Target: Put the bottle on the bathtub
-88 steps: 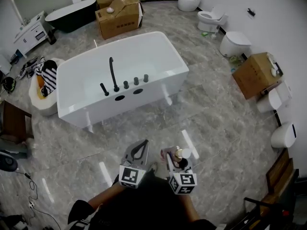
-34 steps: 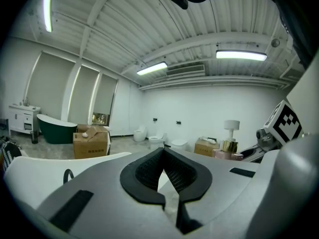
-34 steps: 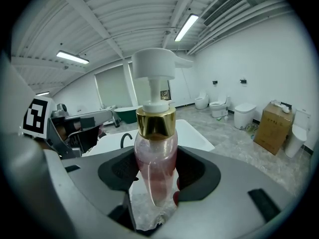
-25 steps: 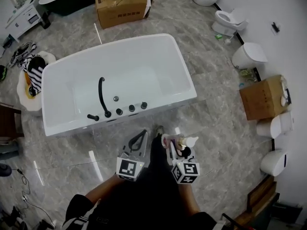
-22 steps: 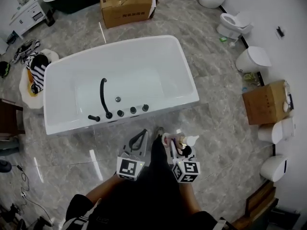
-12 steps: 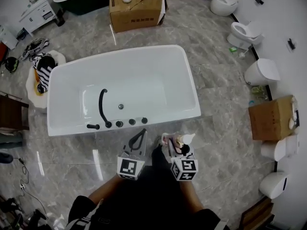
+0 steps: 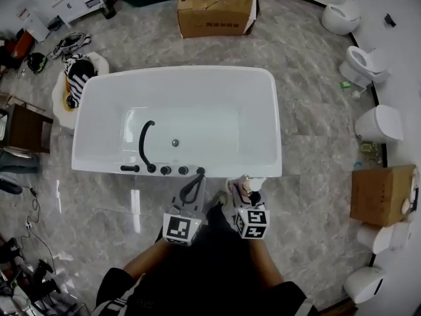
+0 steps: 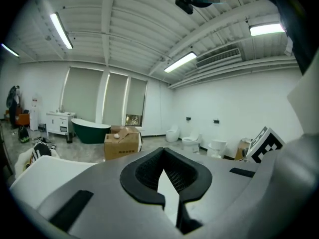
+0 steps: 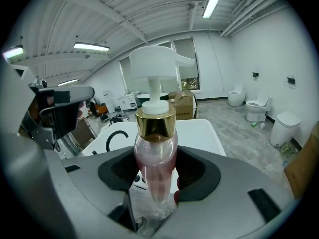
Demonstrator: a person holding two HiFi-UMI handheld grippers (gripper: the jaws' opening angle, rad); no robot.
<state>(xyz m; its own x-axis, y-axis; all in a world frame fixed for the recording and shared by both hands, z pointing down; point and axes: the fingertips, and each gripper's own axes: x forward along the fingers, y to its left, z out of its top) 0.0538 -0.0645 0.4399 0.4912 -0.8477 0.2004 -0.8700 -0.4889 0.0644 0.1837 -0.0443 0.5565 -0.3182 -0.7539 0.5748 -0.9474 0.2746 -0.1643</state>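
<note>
The white bathtub fills the middle of the head view, with a black faucet and black knobs on its near rim. My right gripper is shut on a clear pink bottle with a gold collar and white pump head, held upright just short of the near rim's right end. In the right gripper view the tub lies right behind the bottle. My left gripper is shut and holds nothing, its tips just below the knobs. The left gripper view shows the left gripper with its jaws meeting at the tips.
A cardboard box stands beyond the tub. Toilets and another box line the right wall. A round white basin with a striped cloth sits at the tub's far left corner, with a dark wooden piece and cables beside it.
The person has walked up to the tub. Both grippers have gone from open floor to the near rim, and the bottle stays in the right gripper.
</note>
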